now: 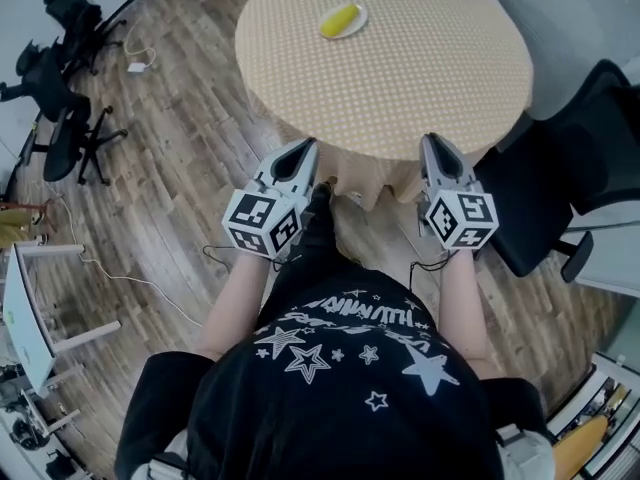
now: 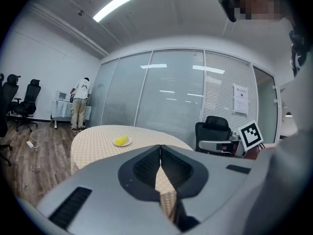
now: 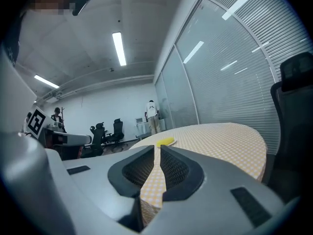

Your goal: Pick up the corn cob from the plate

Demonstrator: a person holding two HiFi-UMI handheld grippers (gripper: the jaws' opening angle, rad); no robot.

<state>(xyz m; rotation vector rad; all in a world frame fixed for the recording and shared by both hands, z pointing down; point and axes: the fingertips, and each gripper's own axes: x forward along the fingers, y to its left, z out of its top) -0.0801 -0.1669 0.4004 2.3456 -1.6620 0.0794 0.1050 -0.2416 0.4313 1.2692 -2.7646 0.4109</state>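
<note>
My jaws are gripping nothing: the left gripper (image 2: pixel 160 147) is sitting fully closed with its tips touching, and the right gripper (image 3: pixel 157 147) is showing only a thin slit between its tips, with bare tablecloth behind it.

The yellow corn cob (image 1: pixel 340 19) is lying on a small white plate (image 1: pixel 358 20) on the far half of the round table (image 1: pixel 420 78), well apart from both grippers. A yellow-and-white checked tablecloth (image 1: pixel 300 88) is covering the table. I am holding both grippers side by side just off the table's near edge, pointing across it toward the plate.

A black office chair (image 1: pixel 585 168) is standing at the table's right. More black chairs (image 1: pixel 60 118) are standing on the wooden floor (image 1: pixel 170 178) off its left. A person (image 2: pixel 79 104) is standing beyond the table by the glass wall (image 2: pixel 166 97).
</note>
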